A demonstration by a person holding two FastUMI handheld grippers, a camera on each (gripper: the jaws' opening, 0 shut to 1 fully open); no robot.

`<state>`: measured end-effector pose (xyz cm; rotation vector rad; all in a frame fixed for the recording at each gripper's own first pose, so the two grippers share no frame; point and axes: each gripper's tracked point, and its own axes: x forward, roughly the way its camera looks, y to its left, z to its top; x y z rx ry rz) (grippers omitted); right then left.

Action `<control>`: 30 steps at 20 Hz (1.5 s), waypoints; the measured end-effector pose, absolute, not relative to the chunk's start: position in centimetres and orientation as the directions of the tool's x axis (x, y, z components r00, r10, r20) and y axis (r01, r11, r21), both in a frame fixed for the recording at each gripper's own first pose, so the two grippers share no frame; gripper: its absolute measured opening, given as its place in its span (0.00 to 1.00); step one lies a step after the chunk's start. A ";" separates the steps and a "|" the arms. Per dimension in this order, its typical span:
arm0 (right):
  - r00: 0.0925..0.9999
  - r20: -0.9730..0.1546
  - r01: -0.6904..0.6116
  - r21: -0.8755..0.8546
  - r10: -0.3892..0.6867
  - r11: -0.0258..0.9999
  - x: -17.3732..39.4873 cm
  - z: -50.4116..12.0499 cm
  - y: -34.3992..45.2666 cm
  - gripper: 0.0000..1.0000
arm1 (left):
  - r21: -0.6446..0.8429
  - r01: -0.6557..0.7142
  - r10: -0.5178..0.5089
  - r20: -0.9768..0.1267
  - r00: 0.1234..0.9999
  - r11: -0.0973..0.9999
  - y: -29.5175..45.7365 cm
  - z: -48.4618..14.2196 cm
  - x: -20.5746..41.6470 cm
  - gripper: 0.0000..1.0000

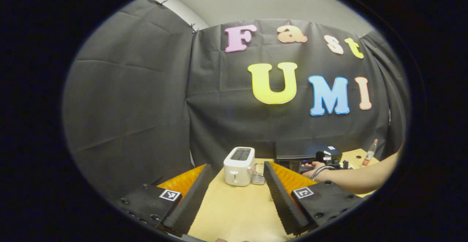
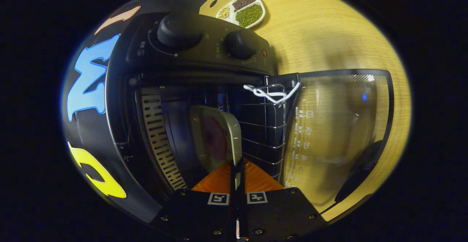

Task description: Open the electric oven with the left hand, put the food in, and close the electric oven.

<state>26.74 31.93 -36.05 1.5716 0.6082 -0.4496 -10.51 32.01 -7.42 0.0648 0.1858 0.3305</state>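
The left gripper (image 1: pixel 234 194) hangs above the pale wooden table (image 1: pixel 234 212) with its jaws spread wide and nothing between them. Ahead of it, near the far edge of the table, a white toaster (image 1: pixel 239 166) stands upright, with a small wire rack (image 1: pixel 258 174) just beside it. Further to the right sits the dark electric oven (image 1: pixel 298 153), and a person's hand (image 1: pixel 315 169) and bare forearm (image 1: pixel 360 178) reach in toward its front, holding the other gripper there. A bottle with a red cap (image 1: pixel 370 152) stands upright on the table near the cloth wall beyond the oven.

From the right gripper view the scene appears turned on its side. The right gripper (image 2: pixel 237 178) has its jaws closed narrow on the rim of a plate (image 2: pixel 219 139), which carries a dark reddish piece of food (image 2: pixel 215 139); I cannot tell what the food is. The plate is inside the oven's open cavity, edge-on to the camera, beside the oven's wire shelf (image 2: pixel 263 132). A slotted metal panel (image 2: pixel 159 143) lines one side of the cavity. The glass door (image 2: pixel 340 132) is swung fully open, lying over the table, with its dark handle (image 2: pixel 360 170) at the outer edge. Two round control knobs (image 2: pixel 179 30) sit on the oven's panel. Past the oven, a white divided dish (image 2: pixel 243 10) of beans and grains rests on the table.
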 end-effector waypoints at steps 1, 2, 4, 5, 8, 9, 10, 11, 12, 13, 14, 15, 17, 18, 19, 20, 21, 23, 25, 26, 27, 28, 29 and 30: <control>0.780 -0.613 0.619 0.785 0.125 -0.013 26.7 -35.9 31.9 0.05 | 0.095 -0.311 0.324 -0.176 0.930 0.946 31.6 -7.7 -10.3 0.96; 0.780 -0.610 0.614 0.789 0.139 0.014 26.7 -35.7 32.1 0.06 | 0.093 -0.302 0.314 -0.176 0.933 0.949 31.3 -7.8 -9.9 0.96; 0.778 -0.607 0.603 0.794 0.164 0.077 26.0 -35.0 32.1 0.12 | 0.086 -0.284 0.295 -0.172 0.940 0.955 30.4 -7.7 -9.1 0.96; 0.773 -0.610 0.600 0.792 0.175 0.111 25.6 -34.8 31.8 0.20 | 0.081 -0.274 0.284 -0.167 0.944 0.958 29.9 -7.6 -8.6 1.00; 0.763 -0.612 0.565 0.788 0.210 0.244 23.3 -33.8 31.0 0.24 | 0.049 -0.238 0.243 -0.163 0.956 0.970 28.2 -7.6 -6.9 0.96; 0.761 -0.609 0.546 0.787 0.224 0.287 22.5 -33.2 30.5 0.24 | 0.040 -0.226 0.229 -0.162 0.960 0.973 27.6 -7.6 -6.3 0.96; 0.760 -0.606 0.519 0.784 0.234 0.341 21.5 -32.6 29.8 0.24 | 0.035 -0.214 0.217 -0.160 0.963 0.976 27.0 -7.6 -5.7 0.96; 0.760 -0.599 0.479 0.779 0.253 0.404 20.6 -31.9 29.2 0.24 | 0.028 -0.201 0.203 -0.159 0.966 0.979 26.2 -7.7 -5.0 1.00; 0.763 -0.587 0.428 0.773 0.272 0.468 19.6 -30.7 28.4 0.24 | 0.018 -0.184 0.184 -0.160 0.970 0.983 25.4 -7.9 -4.3 0.91; 0.765 -0.580 0.380 0.757 0.280 0.532 18.5 -29.8 27.2 0.24 | 0.009 -0.165 0.164 -0.160 0.973 0.986 24.6 -7.9 -3.7 1.00; 0.769 -0.577 0.337 0.731 0.275 0.593 17.3 -28.9 25.9 0.24 | 0.002 -0.146 0.145 -0.157 0.977 0.989 23.6 -8.0 -3.0 1.00; 0.773 -0.578 0.297 0.693 0.261 0.657 16.0 -28.0 24.3 0.24 | -0.006 -0.128 0.125 -0.155 0.980 0.992 22.6 -8.1 -2.2 1.00; 0.810 -0.544 0.218 0.628 0.221 0.747 13.9 -25.2 20.9 0.24 | -0.017 -0.096 0.092 -0.148 0.985 0.995 20.8 -8.2 -1.4 1.00; 0.833 -0.516 0.180 0.593 0.199 0.785 12.9 -23.6 19.4 0.24 | -0.024 -0.083 0.078 -0.148 0.986 0.996 19.8 -8.2 -1.0 0.96; 0.860 -0.479 0.137 0.550 0.177 0.824 12.1 -21.9 17.7 0.24 | -0.032 -0.070 0.064 -0.144 0.988 0.997 18.8 -8.1 -0.6 0.96; 0.886 -0.435 0.090 0.501 0.161 0.861 11.1 -20.0 16.3 0.24 | -0.038 -0.057 0.051 -0.141 0.989 0.998 17.9 -8.1 -0.2 1.00; 0.908 -0.388 0.037 0.448 0.157 0.893 10.4 -18.2 15.2 0.24 | -0.040 -0.045 0.039 -0.137 0.990 0.998 17.0 -8.0 0.1 0.96; 0.950 -0.279 -0.043 0.333 0.142 0.942 9.1 -14.1 12.9 0.24 | -0.041 -0.016 0.011 -0.126 0.992 0.999 14.9 -7.6 0.8 1.00; 0.977 -0.175 -0.072 0.251 0.119 0.965 7.7 -10.0 10.5 0.24 | -0.038 -0.005 0.001 -0.107 0.994 0.999 13.4 -7.2 1.4 0.97; 0.987 -0.124 -0.074 0.219 0.103 0.973 7.1 -7.9 9.2 0.24 | -0.038 -0.007 0.003 -0.102 0.995 0.999 12.8 -7.2 1.7 0.98; 0.992 -0.082 -0.075 0.184 0.091 0.980 6.4 -6.1 8.1 0.24 | -0.041 -0.004 0.000 -0.100 0.995 0.999 12.2 -7.1 2.0 0.98; 0.996 -0.054 -0.067 0.159 0.077 0.985 5.5 -4.6 7.1 0.24 | -0.046 -0.001 -0.003 -0.102 0.995 0.999 11.6 -7.2 2.2 0.99; 0.996 -0.027 -0.078 0.147 0.083 0.986 4.6 -3.3 6.5 0.29 | -0.050 0.000 -0.005 -0.104 0.995 0.999 11.3 -7.2 2.4 1.00; 0.996 -0.005 -0.087 0.136 0.089 0.987 4.1 -3.0 6.0 0.46 | -0.053 -0.001 -0.004 -0.106 0.994 0.999 10.9 -7.2 2.6 1.00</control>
